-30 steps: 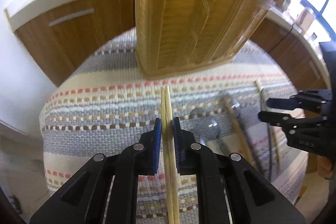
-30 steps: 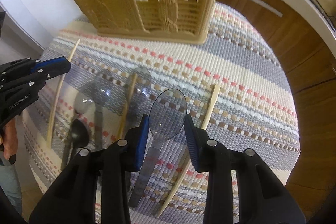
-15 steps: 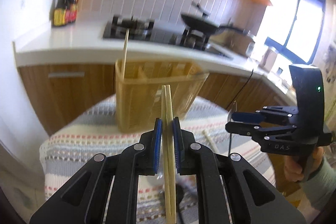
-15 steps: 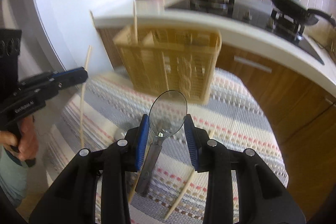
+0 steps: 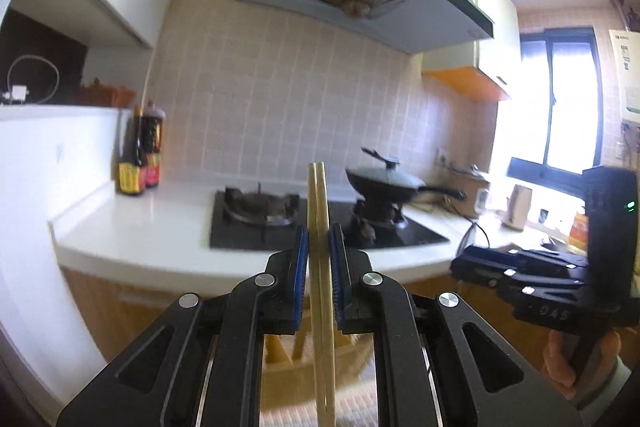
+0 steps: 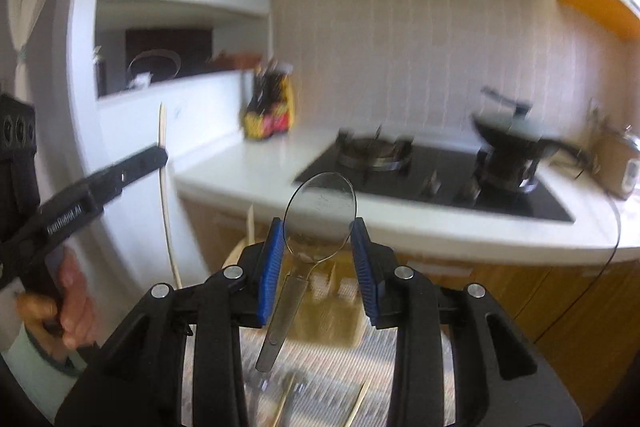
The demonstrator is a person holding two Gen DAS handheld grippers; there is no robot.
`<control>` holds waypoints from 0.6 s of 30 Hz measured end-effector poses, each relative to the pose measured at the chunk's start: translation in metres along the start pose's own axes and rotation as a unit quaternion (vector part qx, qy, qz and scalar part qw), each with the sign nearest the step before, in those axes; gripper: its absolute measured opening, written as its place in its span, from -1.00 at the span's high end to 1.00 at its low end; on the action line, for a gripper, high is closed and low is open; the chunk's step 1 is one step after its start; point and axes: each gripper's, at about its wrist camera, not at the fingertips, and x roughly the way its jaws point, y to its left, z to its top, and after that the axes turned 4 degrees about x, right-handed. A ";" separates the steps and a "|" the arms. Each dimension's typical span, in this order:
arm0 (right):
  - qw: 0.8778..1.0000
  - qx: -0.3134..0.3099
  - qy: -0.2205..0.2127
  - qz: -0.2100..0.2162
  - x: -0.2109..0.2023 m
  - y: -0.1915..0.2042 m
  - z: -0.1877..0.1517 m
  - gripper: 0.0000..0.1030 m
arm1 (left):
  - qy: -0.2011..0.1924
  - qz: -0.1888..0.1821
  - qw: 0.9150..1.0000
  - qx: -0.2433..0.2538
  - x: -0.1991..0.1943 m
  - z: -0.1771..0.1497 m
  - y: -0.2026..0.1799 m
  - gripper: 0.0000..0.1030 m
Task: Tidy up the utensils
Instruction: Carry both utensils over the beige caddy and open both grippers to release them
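The left gripper (image 5: 318,259) has its jaws clenched on 2 wooden chopsticks (image 5: 320,267), pressed side by side and standing upright in the air in front of the white worktop (image 5: 160,227). The right gripper (image 6: 318,255) grips 1 clear plastic spoon (image 6: 320,203) by the bowl, handle hanging down above the woven basket (image 6: 328,311). On the striped cloth (image 6: 320,379) below lie 2 more chopsticks (image 6: 358,403). Behind stand 2 sauce bottles (image 5: 140,155), 2 burners (image 5: 260,205) and 1 lidded wok (image 5: 384,183).
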 end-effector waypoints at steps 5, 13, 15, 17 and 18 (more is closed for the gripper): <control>0.997 0.004 -0.057 -0.061 0.019 -0.007 0.023 0.39 | -0.027 0.040 0.999 0.012 0.027 0.004 0.002 0.83; 0.987 -0.012 -0.065 -0.148 0.081 -0.017 0.007 0.39 | -0.030 0.086 0.996 0.007 0.064 -0.010 0.024 0.82; 0.986 -0.013 -0.057 -0.153 0.093 -0.021 -0.001 0.39 | -0.025 0.095 0.995 0.008 0.071 -0.018 0.029 0.82; 0.986 -0.010 -0.049 -0.161 0.104 -0.025 -0.007 0.39 | -0.019 0.106 0.994 0.010 0.079 -0.028 0.032 0.82; 0.985 -0.007 -0.046 -0.165 0.110 -0.028 -0.011 0.39 | -0.017 0.108 0.994 0.010 0.081 -0.031 0.034 0.82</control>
